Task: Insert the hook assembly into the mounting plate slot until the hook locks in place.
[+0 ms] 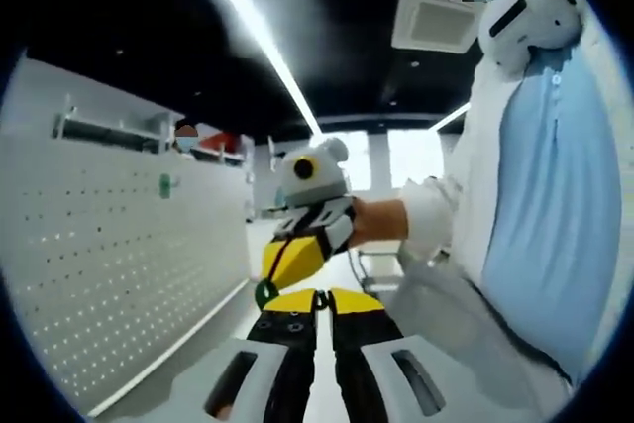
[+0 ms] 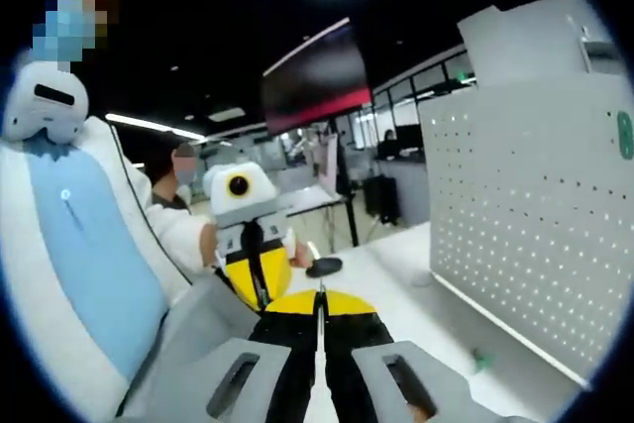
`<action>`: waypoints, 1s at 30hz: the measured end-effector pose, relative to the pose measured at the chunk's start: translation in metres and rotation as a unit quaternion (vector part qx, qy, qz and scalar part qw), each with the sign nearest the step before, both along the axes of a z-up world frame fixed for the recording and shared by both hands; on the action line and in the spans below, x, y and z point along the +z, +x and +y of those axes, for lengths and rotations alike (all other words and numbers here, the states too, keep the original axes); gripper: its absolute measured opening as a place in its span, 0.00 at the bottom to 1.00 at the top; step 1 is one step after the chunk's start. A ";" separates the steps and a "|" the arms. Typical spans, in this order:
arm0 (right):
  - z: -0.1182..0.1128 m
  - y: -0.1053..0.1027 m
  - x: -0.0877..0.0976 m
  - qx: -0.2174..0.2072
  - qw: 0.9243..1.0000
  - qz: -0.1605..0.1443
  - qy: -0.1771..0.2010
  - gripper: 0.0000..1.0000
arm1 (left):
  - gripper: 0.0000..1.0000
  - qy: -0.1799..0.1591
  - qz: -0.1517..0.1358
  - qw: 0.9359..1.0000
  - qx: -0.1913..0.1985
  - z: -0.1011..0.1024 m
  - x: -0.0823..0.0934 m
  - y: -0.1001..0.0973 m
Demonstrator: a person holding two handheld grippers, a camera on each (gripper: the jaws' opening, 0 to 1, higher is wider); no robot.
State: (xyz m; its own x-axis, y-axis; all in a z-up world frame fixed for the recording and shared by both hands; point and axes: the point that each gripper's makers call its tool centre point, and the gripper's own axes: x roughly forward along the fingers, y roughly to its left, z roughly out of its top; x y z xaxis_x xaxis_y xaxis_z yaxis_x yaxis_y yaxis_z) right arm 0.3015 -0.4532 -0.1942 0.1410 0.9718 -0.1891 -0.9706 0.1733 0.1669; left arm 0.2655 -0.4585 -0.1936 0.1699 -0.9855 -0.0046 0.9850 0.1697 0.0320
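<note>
Left hand-held gripper [image 1: 317, 296]: jaws drawn together at the bottom of the left gripper view, yellow tips touching or nearly so; nothing can be made out between them. Right hand-held gripper [image 2: 321, 296]: the same condition in the right gripper view, jaws closed tip to tip with no object visible in the pinch. The two grippers face one another, held up above the white surface [image 2: 396, 255].

Mounting plate: the white perforated pegboard panel [image 1: 129, 264] stands upright on the surface, to the left in the left gripper view and to the right in the right gripper view [image 2: 535, 225]. A small green fitting [image 1: 165, 185] sits on its upper face; whether this is a hook or a label cannot be determined. Another small green item [image 2: 481, 358] lies on the surface near the foot of the panel, and a green piece [image 1: 265, 293] shows just beside the right gripper's yellow jaw tips; it is too small to identify as the hook assembly with confidence.

Judgement: the task is at an early stage. No hook appears to be seated in a slot by either gripper, and both are well apart from the panel.

Next move, as judged: confirm the hook assembly is securely held, turn toward the panel, align the hook's tabs with a slot row, and press in squarely until it catches. Tilt on entry would be the chief risk.
</note>
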 end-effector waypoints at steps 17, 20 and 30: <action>-0.012 0.008 0.001 -0.033 0.998 -0.049 -0.032 0.00 | 0.03 0.014 0.019 1.000 -0.002 -0.013 -0.001 0.011; -0.015 0.010 0.001 -0.038 0.997 -0.055 -0.032 0.00 | 0.03 0.016 0.019 1.000 -0.004 -0.017 0.000 0.012; -0.023 0.017 0.001 -0.062 0.996 -0.062 -0.035 0.05 | 0.02 0.013 0.032 0.999 -0.002 -0.023 0.001 0.022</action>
State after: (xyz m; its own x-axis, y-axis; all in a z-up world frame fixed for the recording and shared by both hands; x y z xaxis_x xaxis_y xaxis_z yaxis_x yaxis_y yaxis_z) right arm 0.3189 -0.4763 -0.1934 0.2854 0.9307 -0.2289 -0.9534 0.3001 0.0315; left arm 0.2878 -0.4817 -0.1927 0.1646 -0.9855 -0.0404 0.9858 0.1657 -0.0271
